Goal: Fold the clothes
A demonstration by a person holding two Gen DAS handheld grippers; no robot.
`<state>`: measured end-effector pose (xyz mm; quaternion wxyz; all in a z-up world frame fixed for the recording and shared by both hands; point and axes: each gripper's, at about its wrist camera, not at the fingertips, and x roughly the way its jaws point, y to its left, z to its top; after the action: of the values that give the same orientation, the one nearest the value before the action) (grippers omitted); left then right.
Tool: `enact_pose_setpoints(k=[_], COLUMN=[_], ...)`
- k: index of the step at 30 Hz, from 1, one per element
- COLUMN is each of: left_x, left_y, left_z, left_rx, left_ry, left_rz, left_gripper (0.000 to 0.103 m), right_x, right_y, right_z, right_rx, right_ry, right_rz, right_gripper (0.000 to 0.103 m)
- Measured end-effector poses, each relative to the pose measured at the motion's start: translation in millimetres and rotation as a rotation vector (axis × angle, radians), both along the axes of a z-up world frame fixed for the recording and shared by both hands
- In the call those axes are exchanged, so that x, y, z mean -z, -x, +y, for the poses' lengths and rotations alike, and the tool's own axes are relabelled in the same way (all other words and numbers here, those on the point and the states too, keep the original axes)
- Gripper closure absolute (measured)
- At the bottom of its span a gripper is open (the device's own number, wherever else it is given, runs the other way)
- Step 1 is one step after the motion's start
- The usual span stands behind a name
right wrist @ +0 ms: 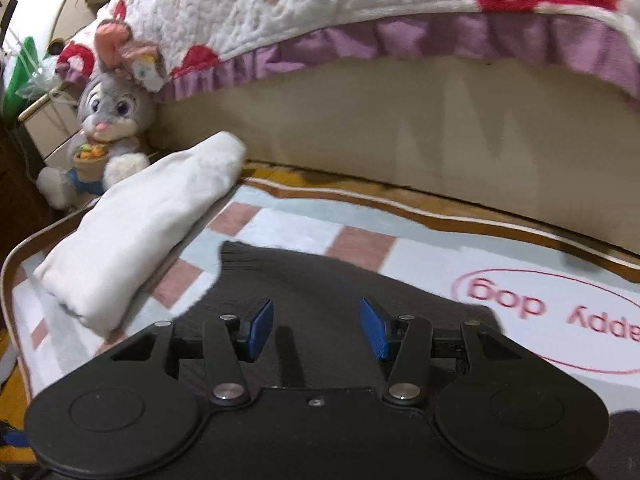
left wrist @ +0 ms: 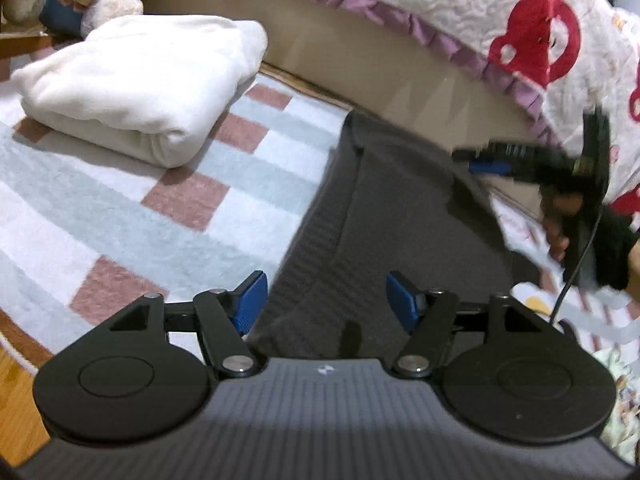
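**Dark knit garment flat on the rug, both claws unloaded**

Left wrist view: blue pads of my left claw (left wrist: 326, 300) stand wide apart with nothing between them. Directly beyond them lies the dark knit garment (left wrist: 384, 216), spread on the checked rug (left wrist: 120, 216), one ribbed edge running away from the camera and a fold line visible along its length. My right claw (left wrist: 486, 160) shows blurred above the garment's far right part, carried by a hand (left wrist: 560, 224); from this view I cannot tell its opening. A folded white garment (left wrist: 140, 84) rests on the rug to the left, well apart from the dark one.

Right wrist view: my right claw (right wrist: 318, 326) is spread wide and grips nothing, hovering over the dark knit garment (right wrist: 320, 280). The folded white garment (right wrist: 132, 236) sits to the left, near a plush rabbit (right wrist: 108, 120) at the bed base (right wrist: 400, 128).

Judgement: the white piece lies folded; the dark one appears partly folded. Whether another fold remains or the claws have just released a finished one, I cannot settle.
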<state>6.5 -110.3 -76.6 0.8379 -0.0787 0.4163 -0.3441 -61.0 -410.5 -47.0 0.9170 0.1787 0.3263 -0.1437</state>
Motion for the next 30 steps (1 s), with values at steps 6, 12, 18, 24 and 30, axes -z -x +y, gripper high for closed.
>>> enact_pose_setpoints(k=[6,12,18,24,30], left_x=[10,16,35,41,43], left_y=[-6,-9,-14,-15,-17], left_z=[-5,-27,-35,-37,-33], left_rx=[-0.063,-0.004,0.001,-0.007,-0.016], left_ry=[0.078,-0.037,-0.204,-0.25,-0.248], left_rz=[-0.038,-0.034,-0.002,0.004,0.028], left_gripper=[0.01,0.049,0.064,0.062,0.058], right_x=[8,14,24,38,45], right_y=[21,26,10,-2,-12], right_z=[7,14,19,16,3], right_rx=[0.027,0.008,0.014,0.009,0.016], right_ry=[0.239,0.187,0.15,0.195,0.222], right_rz=[0.035,0.048,0.095,0.131,0.143], right_gripper=[0.049,0.049,0.049,0.049,0.048])
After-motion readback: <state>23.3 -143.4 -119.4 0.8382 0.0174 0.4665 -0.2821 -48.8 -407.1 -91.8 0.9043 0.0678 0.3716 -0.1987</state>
